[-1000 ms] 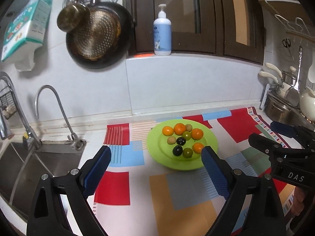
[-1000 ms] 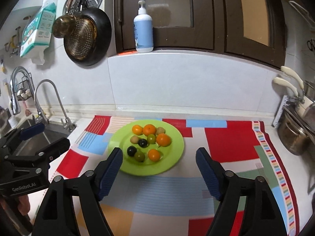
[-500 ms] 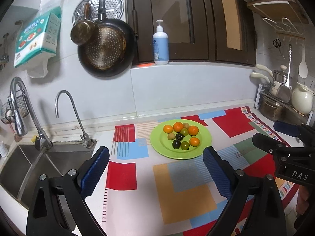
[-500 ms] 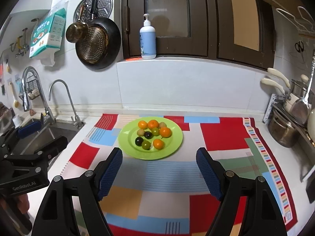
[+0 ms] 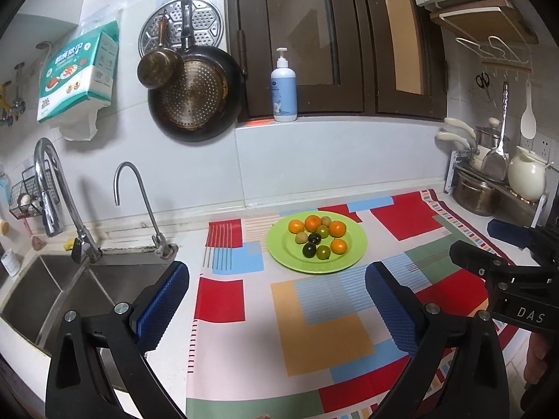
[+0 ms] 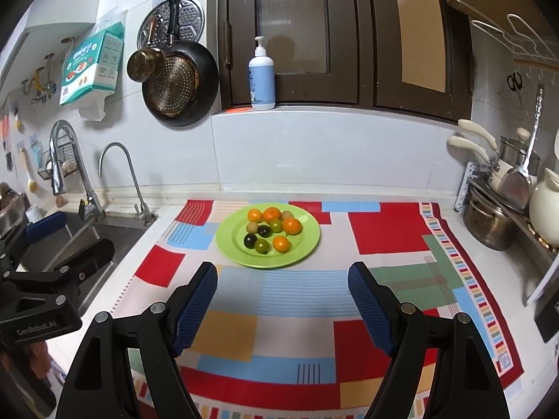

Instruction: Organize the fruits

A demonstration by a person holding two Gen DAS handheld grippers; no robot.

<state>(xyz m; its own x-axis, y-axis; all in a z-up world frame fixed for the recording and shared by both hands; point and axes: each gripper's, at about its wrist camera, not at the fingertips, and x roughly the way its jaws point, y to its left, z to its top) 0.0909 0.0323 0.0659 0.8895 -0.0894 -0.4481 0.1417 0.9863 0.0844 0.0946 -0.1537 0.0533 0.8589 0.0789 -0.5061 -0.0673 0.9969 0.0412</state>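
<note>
A green plate (image 5: 353,248) (image 6: 307,241) sits on the patchwork mat near the back wall. It holds several small fruits in a cluster: orange ones (image 5: 338,228) (image 6: 291,226), green ones (image 5: 323,252) (image 6: 262,245), dark ones (image 5: 309,249) (image 6: 250,241) and pale brownish ones (image 5: 301,237) (image 6: 252,227). My left gripper (image 5: 277,296) is open and empty, well back from the plate. My right gripper (image 6: 282,291) is open and empty, also short of the plate. Each gripper shows at the edge of the other's view.
A steel sink (image 5: 80,289) with two taps (image 5: 139,206) lies left of the mat (image 6: 384,234). Pots and a kettle (image 5: 525,178) stand on a rack at the right. A pan (image 5: 195,97) hangs on the wall; a pump bottle (image 5: 283,87) stands on the ledge.
Both grippers have pulled back and up from the plate, which now looks smaller and farther. Both stay open and empty. The fruits have not moved.
</note>
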